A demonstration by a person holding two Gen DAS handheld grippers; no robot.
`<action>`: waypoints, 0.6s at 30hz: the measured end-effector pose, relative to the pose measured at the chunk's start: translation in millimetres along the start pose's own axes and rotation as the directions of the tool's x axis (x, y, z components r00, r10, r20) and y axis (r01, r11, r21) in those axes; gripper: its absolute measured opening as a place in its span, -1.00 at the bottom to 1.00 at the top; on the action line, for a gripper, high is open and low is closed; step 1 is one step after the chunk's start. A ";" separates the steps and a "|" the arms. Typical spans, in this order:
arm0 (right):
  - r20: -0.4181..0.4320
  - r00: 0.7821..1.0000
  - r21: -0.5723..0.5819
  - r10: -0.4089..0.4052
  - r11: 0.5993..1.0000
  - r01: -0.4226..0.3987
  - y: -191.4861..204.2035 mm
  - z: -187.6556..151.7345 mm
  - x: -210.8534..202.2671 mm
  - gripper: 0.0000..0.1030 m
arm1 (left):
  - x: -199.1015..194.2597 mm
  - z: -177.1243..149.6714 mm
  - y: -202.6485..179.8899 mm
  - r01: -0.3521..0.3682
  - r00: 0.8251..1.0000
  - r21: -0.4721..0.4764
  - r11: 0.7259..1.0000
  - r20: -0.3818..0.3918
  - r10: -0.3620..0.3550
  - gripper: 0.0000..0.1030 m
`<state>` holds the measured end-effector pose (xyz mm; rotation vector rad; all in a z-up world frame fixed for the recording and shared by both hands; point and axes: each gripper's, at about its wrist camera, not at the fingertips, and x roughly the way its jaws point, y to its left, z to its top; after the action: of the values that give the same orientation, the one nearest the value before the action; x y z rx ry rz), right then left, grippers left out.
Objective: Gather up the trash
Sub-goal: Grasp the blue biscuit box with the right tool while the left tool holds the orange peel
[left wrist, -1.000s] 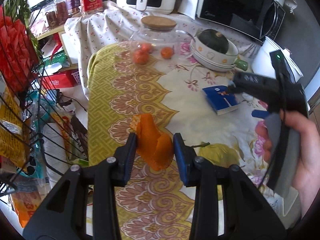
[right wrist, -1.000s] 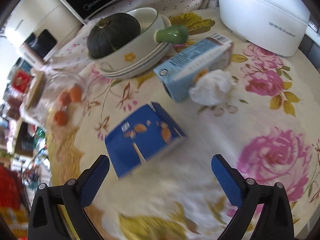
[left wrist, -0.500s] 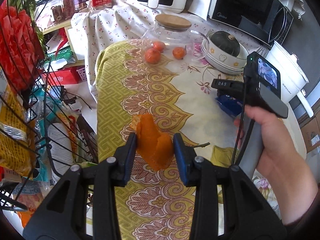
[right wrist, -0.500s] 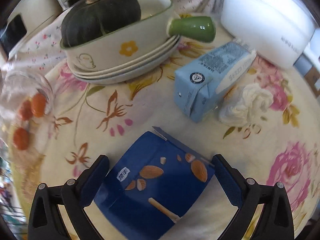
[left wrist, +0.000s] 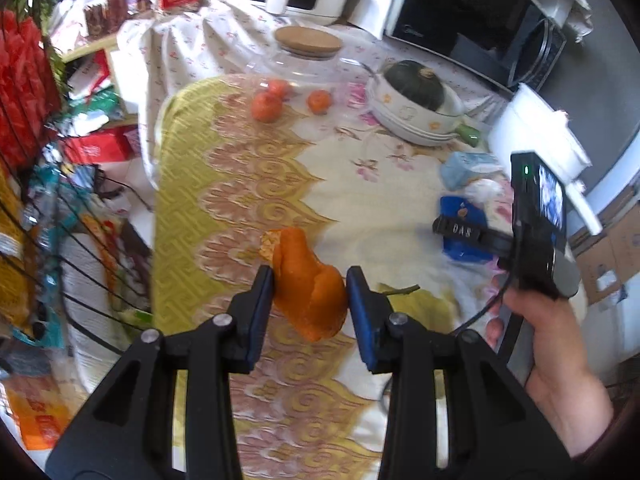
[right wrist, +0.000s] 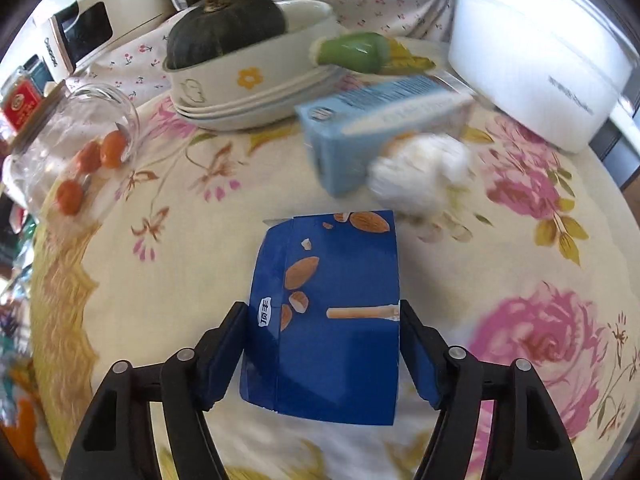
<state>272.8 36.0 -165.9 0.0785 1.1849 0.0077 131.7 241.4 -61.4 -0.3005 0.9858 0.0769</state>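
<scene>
Closing on the blue snack box [right wrist: 328, 320], the right gripper [right wrist: 322, 344] now straddles it where a second ago its jaws stood wide, short of the carton; both pads sit at its sides, contact not yet certain. Judged: second pickup under way. The left gripper [left wrist: 309, 300] stays clamped on the orange peel [left wrist: 310, 292]. Ahead lie the pale blue carton [right wrist: 372, 128] and crumpled tissue [right wrist: 420, 172], near but apart; open cloth lies either side.
</scene>
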 end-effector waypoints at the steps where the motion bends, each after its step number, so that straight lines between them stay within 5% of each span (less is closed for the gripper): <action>1: -0.005 1.000 0.006 0.007 1.000 -0.007 -10.7 -3.5 -2.6 0.41 | -0.1 -1.2 -4.8 0.020 1.000 0.001 1.000 -0.005 -0.020 -0.24; 4: -0.016 0.996 0.018 0.082 0.996 -0.082 -38.6 -9.0 -14.2 0.39 | -2.5 -2.9 -17.9 0.041 0.999 0.020 0.999 -0.004 -0.041 -0.24; 11: -0.027 0.994 -0.009 0.102 0.995 -0.103 -81.2 -29.2 -51.9 0.39 | -13.9 -8.6 -53.0 0.137 0.991 0.033 0.990 -0.001 -0.137 -0.24; 18: 0.003 0.999 -0.059 0.053 0.997 -0.053 -129.1 -43.1 -96.8 0.39 | -26.6 -21.0 -100.8 0.187 0.982 0.136 0.973 0.001 -0.189 -0.24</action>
<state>191.9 -94.8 -100.9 0.0576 1.1774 0.0892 120.2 141.0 -28.4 -0.2667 0.9393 -0.1595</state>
